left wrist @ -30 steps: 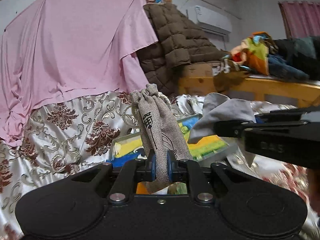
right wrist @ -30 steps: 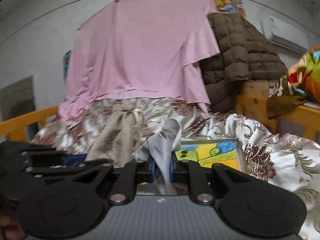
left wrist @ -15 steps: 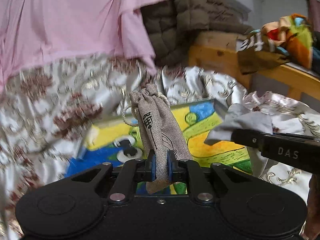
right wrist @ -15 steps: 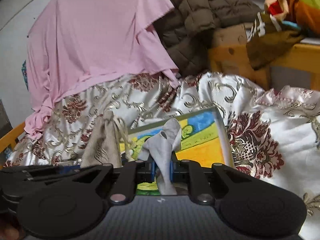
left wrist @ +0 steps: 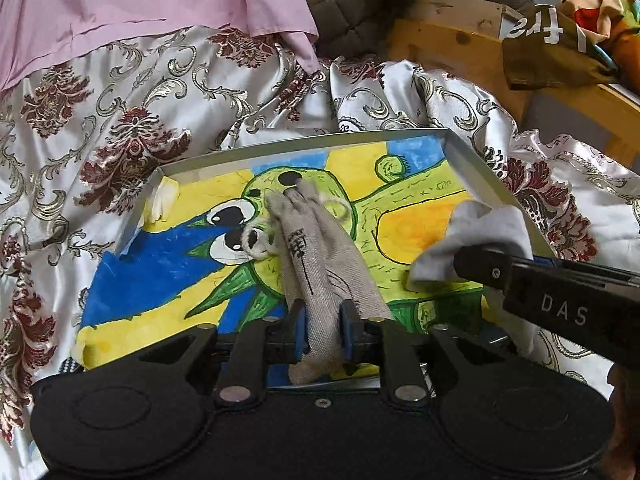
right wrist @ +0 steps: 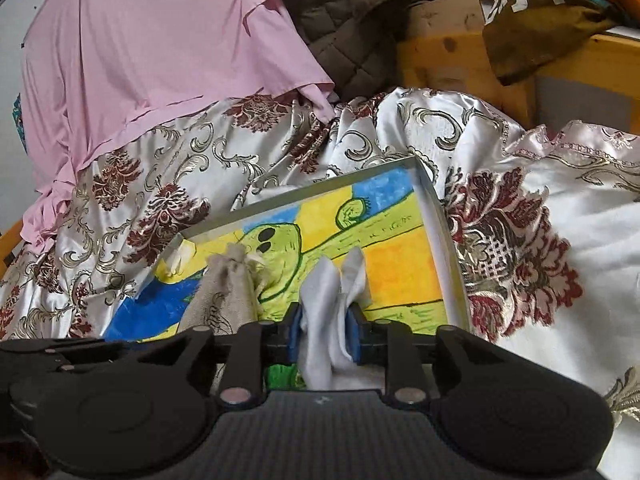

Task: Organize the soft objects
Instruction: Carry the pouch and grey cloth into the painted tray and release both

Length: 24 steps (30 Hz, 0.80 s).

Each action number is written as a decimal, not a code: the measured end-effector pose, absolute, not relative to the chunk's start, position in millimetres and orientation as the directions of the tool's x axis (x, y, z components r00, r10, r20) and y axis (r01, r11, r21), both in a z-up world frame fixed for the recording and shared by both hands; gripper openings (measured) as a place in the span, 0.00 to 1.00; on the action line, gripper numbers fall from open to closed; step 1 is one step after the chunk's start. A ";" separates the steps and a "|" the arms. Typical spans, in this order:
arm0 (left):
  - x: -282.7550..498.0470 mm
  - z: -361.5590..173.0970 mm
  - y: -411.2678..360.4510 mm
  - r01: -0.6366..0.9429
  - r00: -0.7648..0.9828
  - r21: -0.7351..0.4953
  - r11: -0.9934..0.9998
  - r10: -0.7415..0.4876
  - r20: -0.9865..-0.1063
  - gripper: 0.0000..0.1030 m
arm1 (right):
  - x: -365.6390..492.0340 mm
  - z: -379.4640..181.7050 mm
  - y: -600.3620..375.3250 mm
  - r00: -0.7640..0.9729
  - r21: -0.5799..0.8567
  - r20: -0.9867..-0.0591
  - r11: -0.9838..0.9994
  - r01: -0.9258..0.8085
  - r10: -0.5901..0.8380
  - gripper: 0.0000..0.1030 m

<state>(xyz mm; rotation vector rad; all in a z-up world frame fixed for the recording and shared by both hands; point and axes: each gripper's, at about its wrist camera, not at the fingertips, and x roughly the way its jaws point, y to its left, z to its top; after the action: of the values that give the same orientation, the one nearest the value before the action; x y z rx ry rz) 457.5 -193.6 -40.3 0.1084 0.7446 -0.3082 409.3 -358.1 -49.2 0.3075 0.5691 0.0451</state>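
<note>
My left gripper has its jaws opening, with the small burlap pouch between the blue pads; the cloth looks slack there and the gap shows on either side, so I read the grip as let go. The pouch lies stretched forward from the jaws onto the tray, its gathered neck and drawstring loop resting on the painted green face near the middle of the tray floor.

My right gripper is opening as well, with the grey cloth bunched between its pads; I can't see the pads pressing it. The cloth's loose ends stand up just ahead of the fingers, over the yellow and orange part of the tray's picture, on the right half of the tray. From the left camera the same cloth sits at the tray's right edge, with the right gripper's black arm lying across it.

The two items are apart, pouch left, cloth right, both inside the tray's rim. The tray rests on a silvery bedspread with dark red flowers. Beyond it hang a pink sheet and a brown quilted jacket, beside a wooden frame.
</note>
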 end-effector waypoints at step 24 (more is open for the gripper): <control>337.5 59.0 -138.4 0.159 0.876 0.010 0.987 -0.137 -0.462 0.95 | 286.4 24.1 -366.7 0.943 0.327 -0.320 0.945 0.026 0.085 0.96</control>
<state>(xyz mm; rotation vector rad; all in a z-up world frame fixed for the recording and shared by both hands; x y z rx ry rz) 337.5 -138.4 59.0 0.0477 0.4787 -0.1542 286.4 -366.7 24.1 0.3345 0.3380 0.0311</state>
